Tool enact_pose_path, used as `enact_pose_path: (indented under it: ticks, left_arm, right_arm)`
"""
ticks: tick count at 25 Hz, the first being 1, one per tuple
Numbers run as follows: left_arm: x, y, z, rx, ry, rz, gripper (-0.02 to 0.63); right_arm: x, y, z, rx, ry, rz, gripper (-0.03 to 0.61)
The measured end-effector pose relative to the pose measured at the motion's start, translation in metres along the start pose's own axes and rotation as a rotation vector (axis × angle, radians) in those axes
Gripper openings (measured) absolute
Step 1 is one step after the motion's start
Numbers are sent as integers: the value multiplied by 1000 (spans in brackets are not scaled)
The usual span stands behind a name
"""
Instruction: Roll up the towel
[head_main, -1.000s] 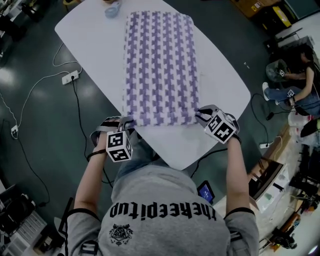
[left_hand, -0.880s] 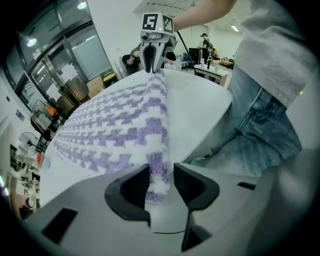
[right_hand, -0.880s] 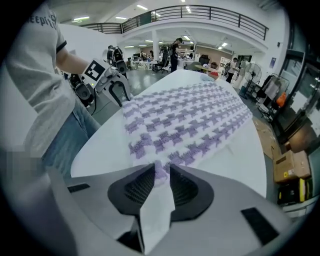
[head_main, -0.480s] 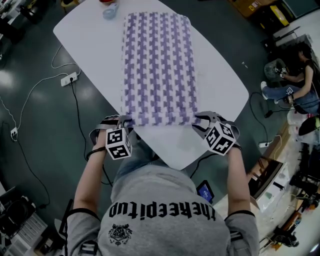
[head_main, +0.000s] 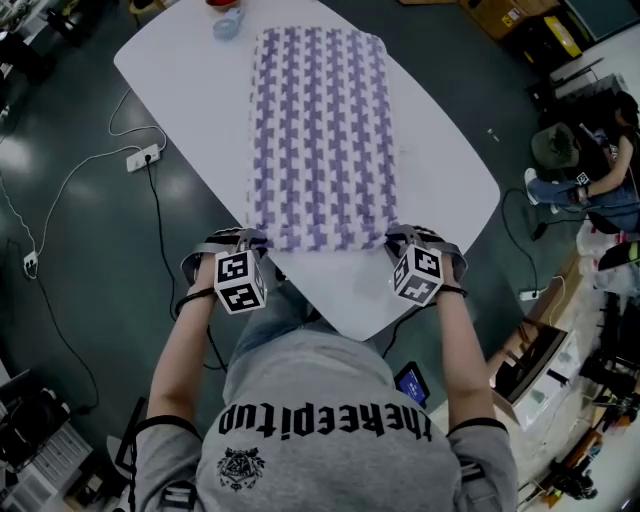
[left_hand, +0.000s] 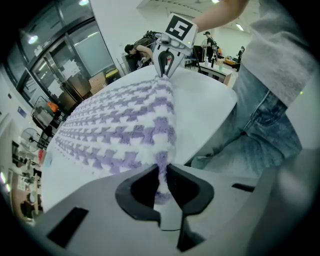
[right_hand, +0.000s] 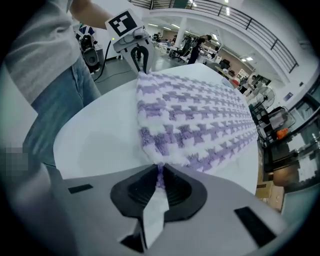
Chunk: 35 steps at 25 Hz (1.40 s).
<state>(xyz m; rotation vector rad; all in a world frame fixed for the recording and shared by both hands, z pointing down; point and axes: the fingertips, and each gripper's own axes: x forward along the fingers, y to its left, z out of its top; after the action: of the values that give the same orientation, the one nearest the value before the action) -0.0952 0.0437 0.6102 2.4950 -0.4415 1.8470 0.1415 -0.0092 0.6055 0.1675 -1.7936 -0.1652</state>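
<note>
The towel (head_main: 320, 135) is spread flat along the table (head_main: 440, 170), its near edge short of the table's near corner. It is judged soft, light and limp, best taken at both near corners. These are pinched by the left gripper (left_hand: 161, 172) and right gripper (right_hand: 160, 180), whose jaws have just been closing on them. A small round thing (head_main: 226, 22) near the far edge is the only obstacle seen.

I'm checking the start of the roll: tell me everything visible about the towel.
The towel is fluffy, white with a purple houndstooth-like weave, lying flat and unrolled lengthwise on the white table. Its two near corners are pinched: the left claw and right claw have just closed on them.
</note>
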Motion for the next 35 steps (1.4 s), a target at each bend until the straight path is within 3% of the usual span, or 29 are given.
enact_pose_path:
  ticks: [4,11,17,25,35]
  left_arm:
    - [-4,-9,-9,9,1,-55,49]
    - [-12,-49,-7,1,-22,-267,51]
    - [-16,-52,0,-70,-62,-319,57]
    - [-20,7,-5,-198,-106,-288,67]
    - [-17,37,-5,-162,-54,-175,67]
  right_arm:
    - [-6,19,6,42,-29,68,31]
    - [-18,60,-1,121,-39,278,31]
    - [-26,46,-2,233,-113,291,37]
    - [-25,-16,14,286,-137,233,38]
    - [-19,-37,15,253,-91,114,54]
